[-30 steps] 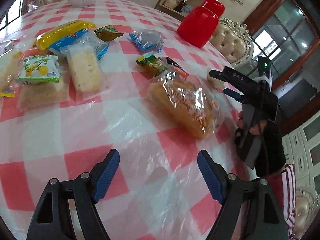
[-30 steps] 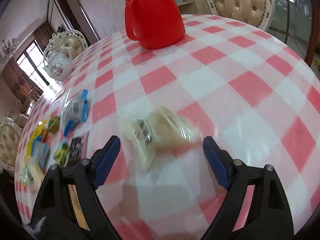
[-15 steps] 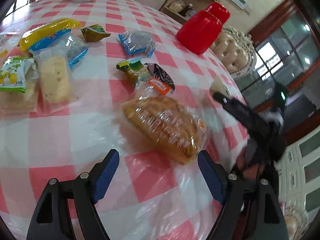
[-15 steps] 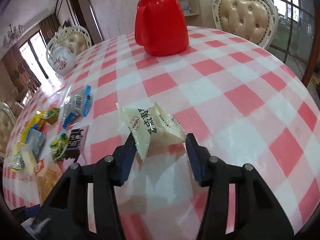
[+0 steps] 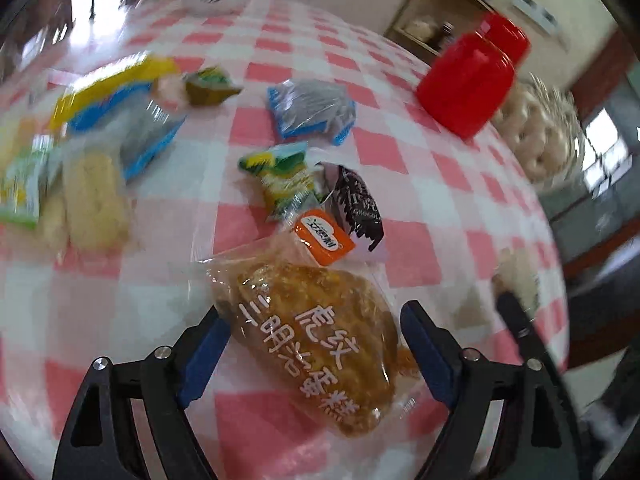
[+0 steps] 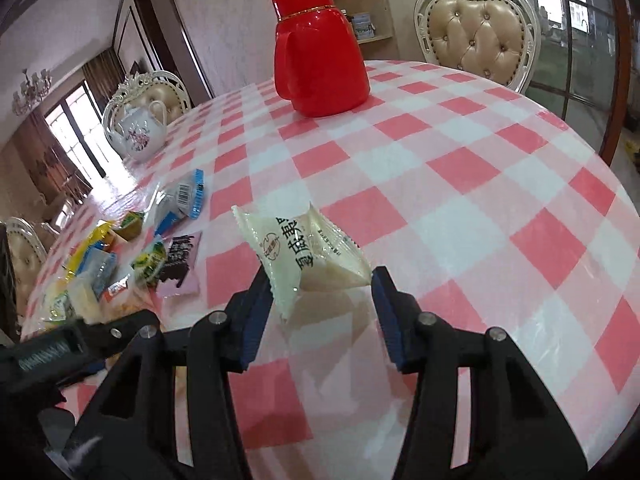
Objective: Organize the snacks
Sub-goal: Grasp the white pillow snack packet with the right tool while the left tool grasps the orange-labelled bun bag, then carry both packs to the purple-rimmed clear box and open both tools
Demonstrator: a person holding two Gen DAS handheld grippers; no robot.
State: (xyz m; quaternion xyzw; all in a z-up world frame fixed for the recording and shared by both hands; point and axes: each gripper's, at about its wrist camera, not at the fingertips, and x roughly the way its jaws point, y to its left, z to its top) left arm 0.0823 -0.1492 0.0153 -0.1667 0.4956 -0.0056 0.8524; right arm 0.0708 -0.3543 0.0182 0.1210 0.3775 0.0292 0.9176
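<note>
White snack packet (image 6: 304, 256) is clamped in my right gripper (image 6: 320, 312); left gripper (image 5: 314, 344), spread wide, straddles the cake pack (image 5: 316, 340).

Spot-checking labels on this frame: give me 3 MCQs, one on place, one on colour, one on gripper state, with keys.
1. Where is the cake packet?
A. Between the open fingers of the left gripper
B. Beside the teapot
C. On a chair

2. What colour is the thermos jug?
A. White
B. Red
C. Blue

3. What is the right gripper doing?
A. Wide open over bare cloth
B. Closed on the white snack packet
C. Holding the jug

Answers:
1 A: the left wrist view shows the packet lying between both blue pads, which are spread apart.
2 B: its body and lid are red in both views.
3 B: the right wrist view shows both pads pressed against the packet's sides.
</note>
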